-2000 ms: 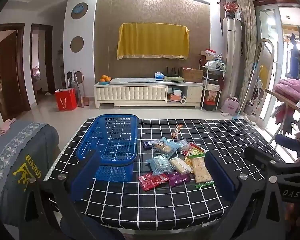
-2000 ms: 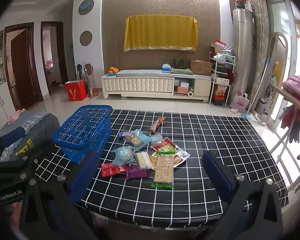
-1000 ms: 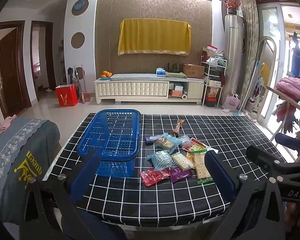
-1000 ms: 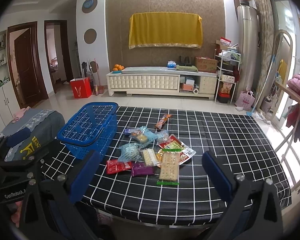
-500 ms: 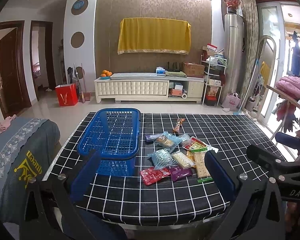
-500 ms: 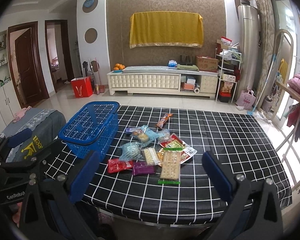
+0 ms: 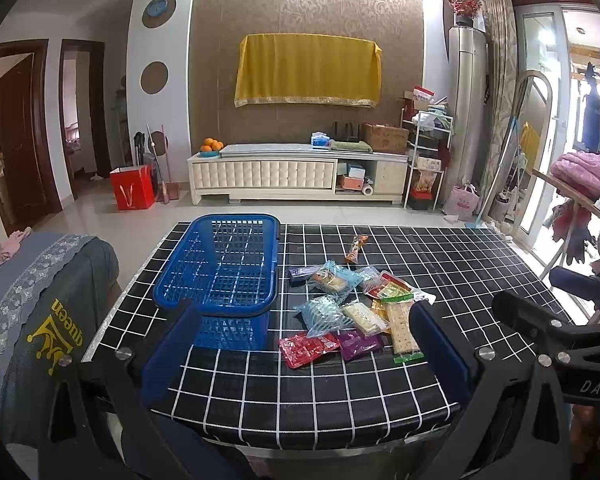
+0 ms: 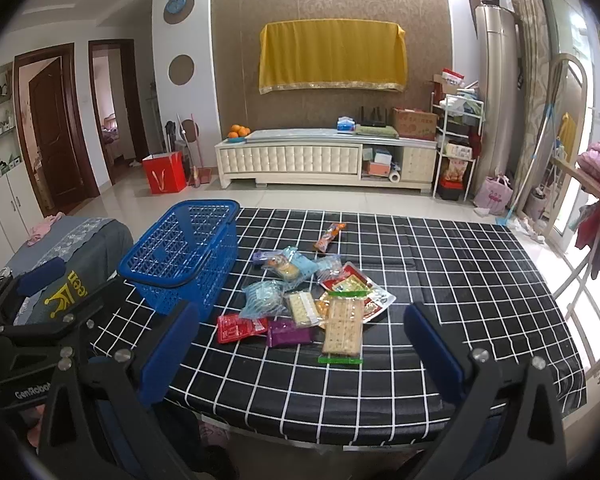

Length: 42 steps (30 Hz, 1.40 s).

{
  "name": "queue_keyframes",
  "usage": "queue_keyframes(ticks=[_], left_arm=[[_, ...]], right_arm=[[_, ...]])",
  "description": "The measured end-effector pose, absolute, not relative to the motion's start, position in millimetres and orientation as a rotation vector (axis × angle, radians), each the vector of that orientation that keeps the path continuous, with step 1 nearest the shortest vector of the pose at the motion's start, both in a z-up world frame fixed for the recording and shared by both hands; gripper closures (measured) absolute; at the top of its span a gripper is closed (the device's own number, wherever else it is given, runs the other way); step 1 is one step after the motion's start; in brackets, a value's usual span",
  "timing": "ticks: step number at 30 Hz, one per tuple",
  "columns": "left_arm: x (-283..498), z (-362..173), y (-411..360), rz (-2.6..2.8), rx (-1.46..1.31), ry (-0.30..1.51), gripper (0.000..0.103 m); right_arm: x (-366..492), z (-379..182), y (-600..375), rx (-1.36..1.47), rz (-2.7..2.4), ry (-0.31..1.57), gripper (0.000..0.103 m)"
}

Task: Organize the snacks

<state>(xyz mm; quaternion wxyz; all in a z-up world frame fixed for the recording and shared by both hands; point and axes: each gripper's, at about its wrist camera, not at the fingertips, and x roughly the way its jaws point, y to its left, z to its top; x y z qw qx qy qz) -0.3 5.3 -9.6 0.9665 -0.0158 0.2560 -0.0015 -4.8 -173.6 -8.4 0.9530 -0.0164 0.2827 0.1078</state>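
Note:
A blue plastic basket stands empty at the left of a black grid-patterned table. A pile of snack packets lies right of it: a red packet, a purple packet, a long cracker pack and clear blue bags. One orange snack stick lies apart, farther back. My left gripper and right gripper are both open and empty, held before the table's near edge.
A grey covered chair stands left of the table. A drying rack with pink clothes stands at the right. A white TV cabinet and a red bag are far behind on the tiled floor.
Both grippers have drifted slightly back and up from the table, so the basket and snacks look a little smaller. Nothing on the table has moved.

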Motion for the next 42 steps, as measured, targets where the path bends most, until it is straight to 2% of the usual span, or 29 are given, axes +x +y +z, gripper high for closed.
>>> queue_keyframes(ticks=[28,42], left_arm=[[3,-5,4,0.003,-0.039,0.522,0.0],[51,19,-8,-0.023,-0.014,0.532,0.0]], right_arm=[[-3,-6,-172,-0.034,0.226,0.576,0.0],[27,19,-194,-0.013,0.179,0.491,0.0]])
